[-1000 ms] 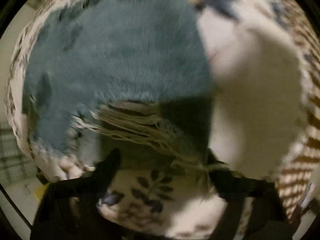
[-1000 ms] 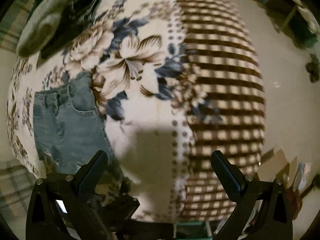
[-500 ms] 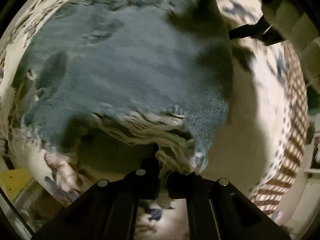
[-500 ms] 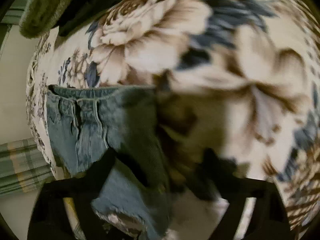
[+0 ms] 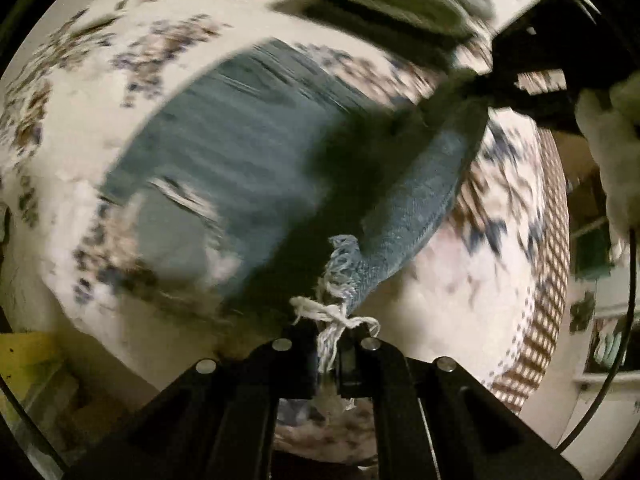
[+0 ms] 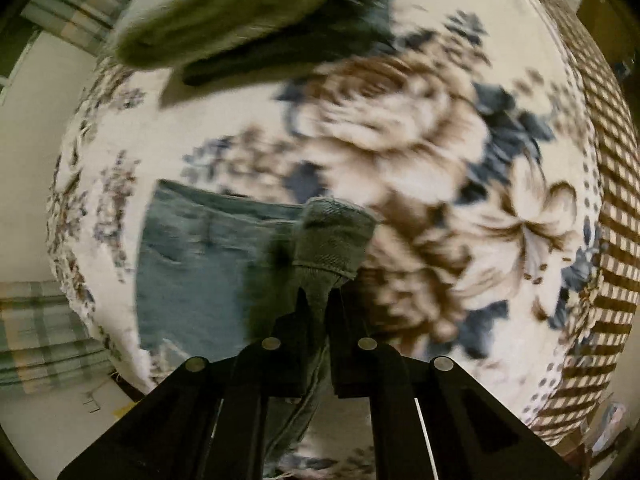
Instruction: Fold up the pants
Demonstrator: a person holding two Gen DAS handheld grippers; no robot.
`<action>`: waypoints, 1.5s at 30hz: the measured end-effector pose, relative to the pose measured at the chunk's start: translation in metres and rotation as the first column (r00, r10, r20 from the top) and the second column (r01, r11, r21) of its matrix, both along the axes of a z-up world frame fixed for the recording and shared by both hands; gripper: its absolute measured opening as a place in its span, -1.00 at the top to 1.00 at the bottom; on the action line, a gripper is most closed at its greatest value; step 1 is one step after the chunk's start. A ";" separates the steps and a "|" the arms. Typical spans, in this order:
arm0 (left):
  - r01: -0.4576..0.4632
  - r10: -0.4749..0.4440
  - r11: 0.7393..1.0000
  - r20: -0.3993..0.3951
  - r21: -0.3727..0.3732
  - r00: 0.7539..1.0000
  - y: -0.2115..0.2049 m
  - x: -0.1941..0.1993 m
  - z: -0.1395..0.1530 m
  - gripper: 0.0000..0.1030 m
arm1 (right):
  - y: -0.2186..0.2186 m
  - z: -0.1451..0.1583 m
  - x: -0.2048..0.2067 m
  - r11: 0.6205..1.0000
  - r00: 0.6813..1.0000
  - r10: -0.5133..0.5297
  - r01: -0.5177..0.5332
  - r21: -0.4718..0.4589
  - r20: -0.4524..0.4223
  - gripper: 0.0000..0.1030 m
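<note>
Soft but weighty denim shorts (image 5: pixel 256 152) sag over a floral blanket (image 6: pixel 440 140), left gripper (image 5: pixel 330 354) clamping the frayed hem, right gripper (image 6: pixel 318 320) pinching the waistband.

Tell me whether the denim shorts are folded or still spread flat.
Partly folded. One side edge of the shorts is lifted off the blanket, pinched by both hand-held grippers, left and right; the rest lies flat.
</note>
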State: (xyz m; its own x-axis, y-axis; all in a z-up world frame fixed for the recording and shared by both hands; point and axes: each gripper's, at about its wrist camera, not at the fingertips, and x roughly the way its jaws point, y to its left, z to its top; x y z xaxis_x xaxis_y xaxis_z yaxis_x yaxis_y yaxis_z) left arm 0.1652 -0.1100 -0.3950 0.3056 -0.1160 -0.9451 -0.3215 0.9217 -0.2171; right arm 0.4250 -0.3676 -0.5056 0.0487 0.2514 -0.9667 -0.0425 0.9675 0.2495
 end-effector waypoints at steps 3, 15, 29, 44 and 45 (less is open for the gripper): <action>-0.073 0.073 0.997 0.019 0.004 0.997 0.026 0.005 0.003 0.94 | 0.048 0.022 0.002 0.999 0.999 0.039 -0.039 -0.008 0.029 0.85; -0.253 0.253 0.967 -0.006 0.033 0.967 0.152 0.015 -0.050 0.94 | 0.268 -0.011 0.032 0.965 0.972 0.235 -0.231 -0.124 0.024 0.85; -0.470 0.470 0.880 -0.009 -0.069 0.883 0.202 -0.007 -0.081 -0.35 | 0.304 -0.061 0.038 0.951 0.952 0.293 -0.300 -0.081 -0.089 -0.24; -0.736 0.757 0.353 -0.285 -0.577 0.587 0.056 -0.056 -0.120 -0.51 | 0.115 -0.028 0.001 0.956 0.956 0.282 -0.274 0.104 -0.075 -0.87; -0.754 0.773 0.288 -0.322 -0.590 0.547 0.047 -0.056 -0.131 -0.51 | 0.104 -0.033 0.001 0.954 0.955 0.285 -0.274 0.122 -0.083 -0.87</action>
